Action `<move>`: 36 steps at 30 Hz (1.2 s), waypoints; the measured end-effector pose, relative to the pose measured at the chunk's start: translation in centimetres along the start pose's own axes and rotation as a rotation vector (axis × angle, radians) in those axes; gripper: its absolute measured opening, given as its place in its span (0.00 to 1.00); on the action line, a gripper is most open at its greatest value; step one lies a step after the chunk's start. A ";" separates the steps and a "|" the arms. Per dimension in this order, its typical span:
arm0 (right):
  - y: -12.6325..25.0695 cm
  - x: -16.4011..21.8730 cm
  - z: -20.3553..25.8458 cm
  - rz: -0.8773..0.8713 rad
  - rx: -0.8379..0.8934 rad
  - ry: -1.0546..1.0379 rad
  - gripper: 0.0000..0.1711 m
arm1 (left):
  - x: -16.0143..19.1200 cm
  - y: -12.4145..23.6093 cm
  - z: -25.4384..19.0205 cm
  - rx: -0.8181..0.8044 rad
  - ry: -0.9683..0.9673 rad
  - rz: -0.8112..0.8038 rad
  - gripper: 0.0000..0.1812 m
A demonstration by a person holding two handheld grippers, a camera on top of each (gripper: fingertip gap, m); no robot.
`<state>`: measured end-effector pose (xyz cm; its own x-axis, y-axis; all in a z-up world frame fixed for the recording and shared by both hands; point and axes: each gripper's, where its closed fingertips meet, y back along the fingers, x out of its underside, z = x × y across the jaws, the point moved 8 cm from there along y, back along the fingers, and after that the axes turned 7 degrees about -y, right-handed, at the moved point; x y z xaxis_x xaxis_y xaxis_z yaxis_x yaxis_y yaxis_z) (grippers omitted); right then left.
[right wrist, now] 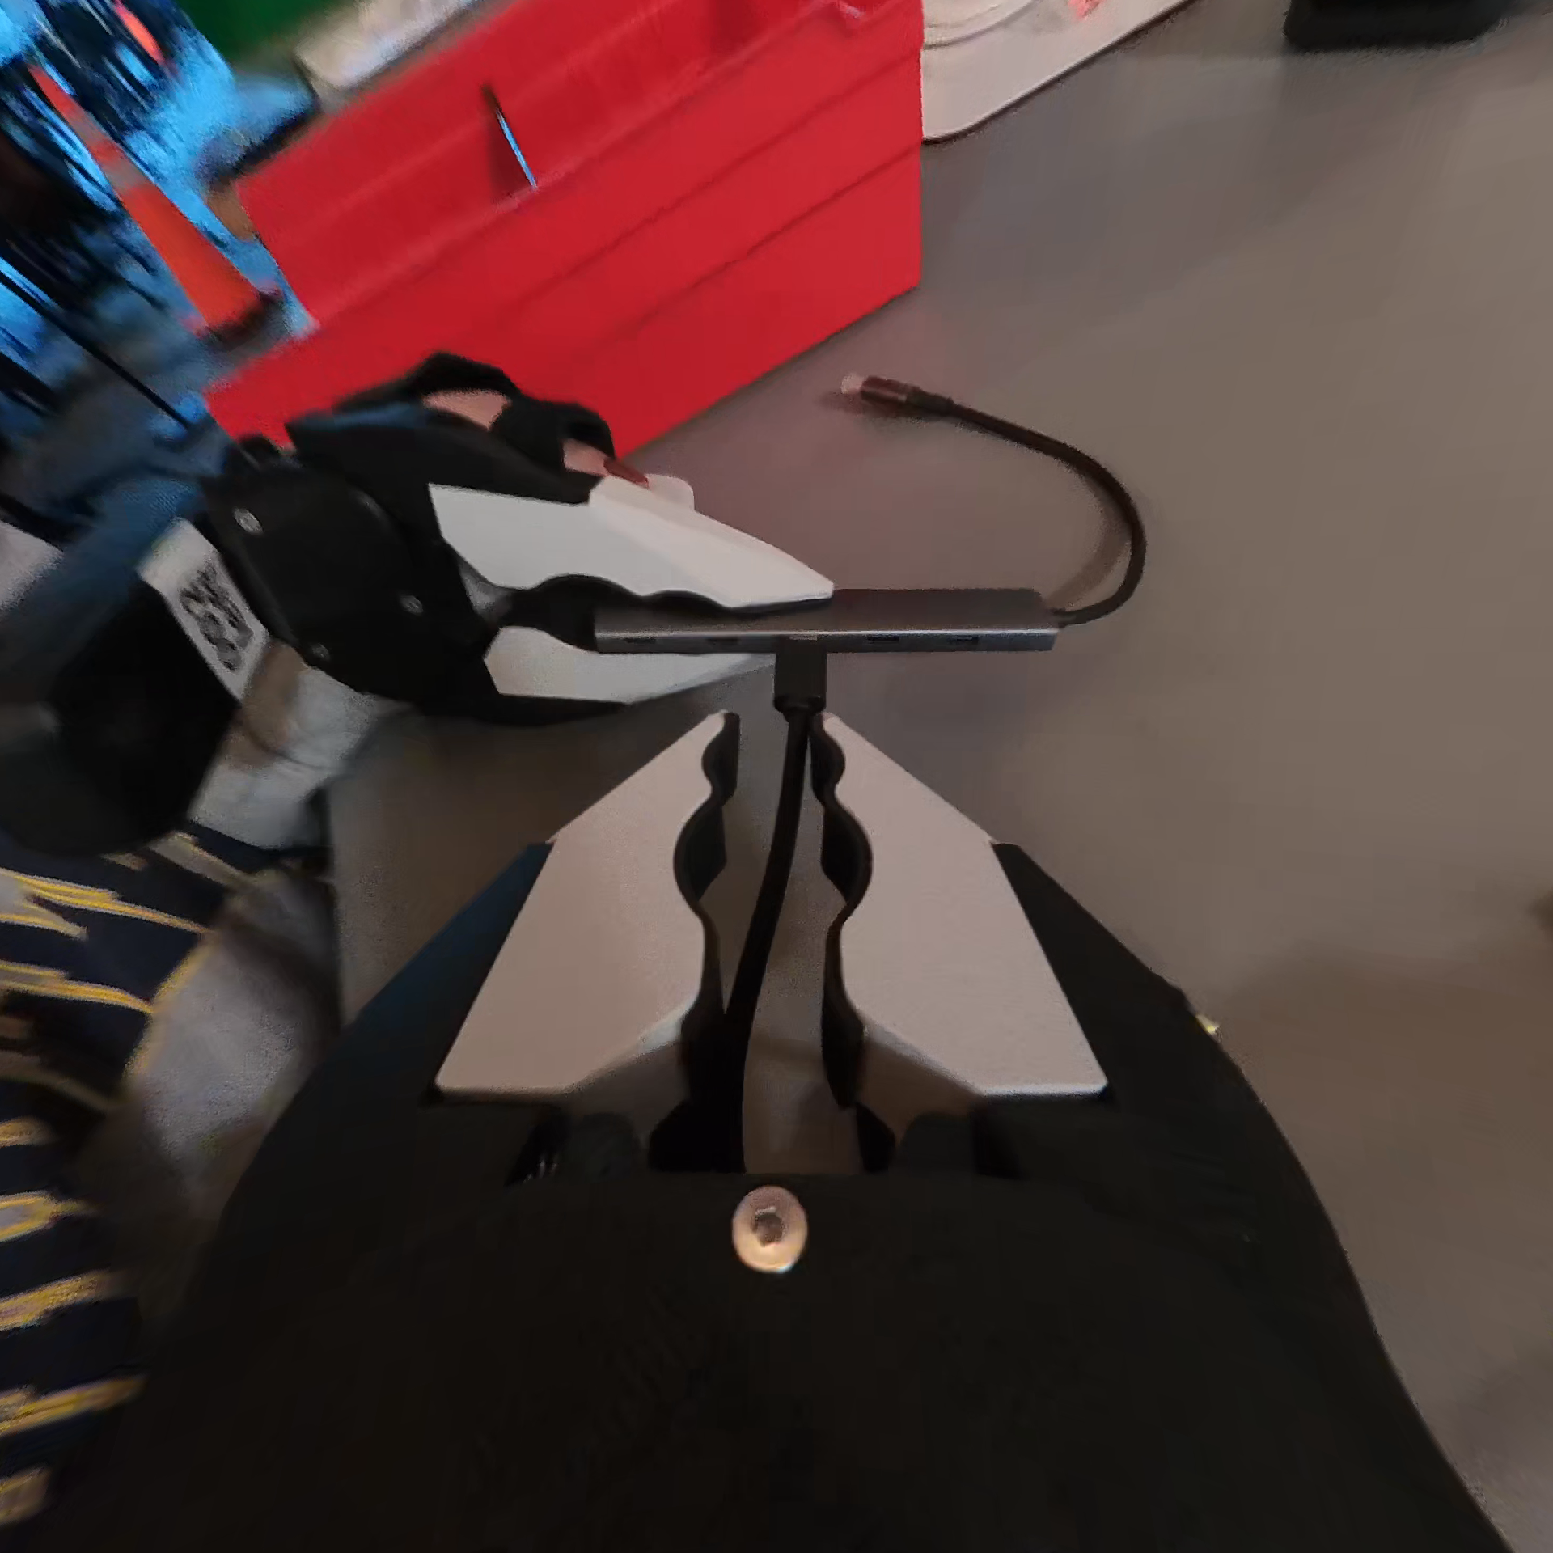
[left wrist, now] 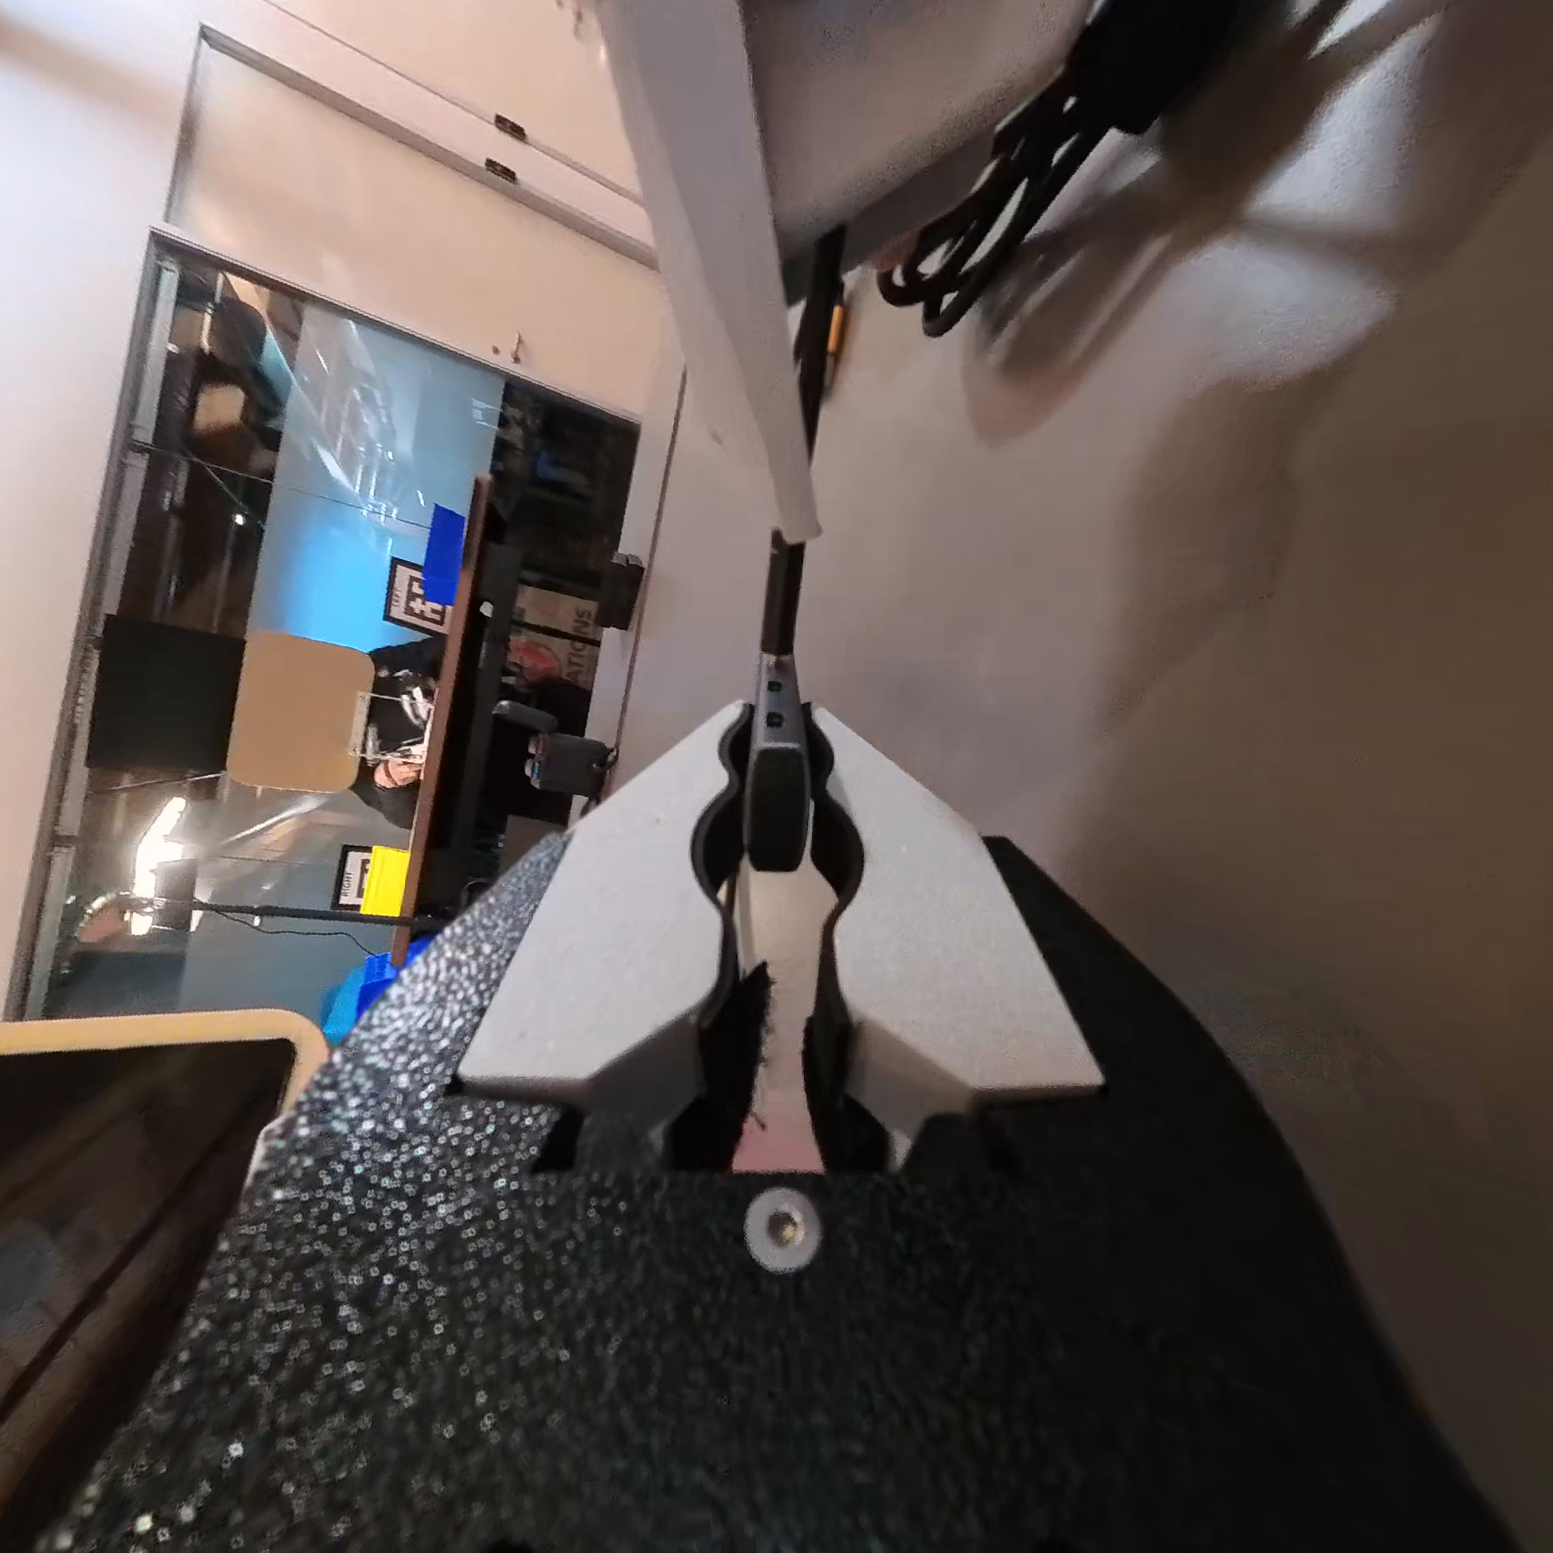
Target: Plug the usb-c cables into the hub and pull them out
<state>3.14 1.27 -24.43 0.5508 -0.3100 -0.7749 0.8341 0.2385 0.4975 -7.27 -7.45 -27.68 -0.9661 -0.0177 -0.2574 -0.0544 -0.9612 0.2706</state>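
Presently, at left in the right wrist view, the left gripper stands clamped on one end of the grey hub, holding it level above the table, evidently so the port row faces the incoming plug. At centre, a black usb-c cable sits with its plug in a middle port. The right gripper has its jaws apart around that cable; contact with it appears absent, though blur limits certainty. At right, the hub's own lead curls away, its connector lying free on the table.
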 end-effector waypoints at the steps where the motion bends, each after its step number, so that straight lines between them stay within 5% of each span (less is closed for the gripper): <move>1: -0.1 0.0 0.1 0.017 0.050 0.052 0.06 | 0.0 0.0 0.0 0.007 0.005 -0.001 0.04; 5: -0.3 -0.2 0.5 0.056 0.159 0.193 0.01 | -0.2 0.0 0.2 0.021 0.051 0.009 0.04; 18: -0.2 -0.8 0.2 0.065 0.148 0.152 0.02 | -0.6 -0.5 0.1 0.019 0.103 0.020 0.04; 24: 6.7 -6.4 -1.8 -0.078 0.306 0.183 0.12 | 2.8 -0.5 1.9 -0.088 0.283 0.161 0.04; 28: 7.8 -7.0 -7.6 0.169 0.515 0.112 0.11 | 3.1 -0.7 1.9 -0.072 0.306 0.159 0.04; 36: 4.2 -5.9 -14.7 0.529 0.601 0.006 0.10 | 2.3 -0.8 1.5 -0.036 0.271 0.123 0.05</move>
<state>2.95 17.67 -23.52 0.8791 -0.2890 -0.3790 0.3371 -0.1851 0.9231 -9.85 -6.33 -27.12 -0.8622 -0.2032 -0.4641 0.0731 -0.9563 0.2830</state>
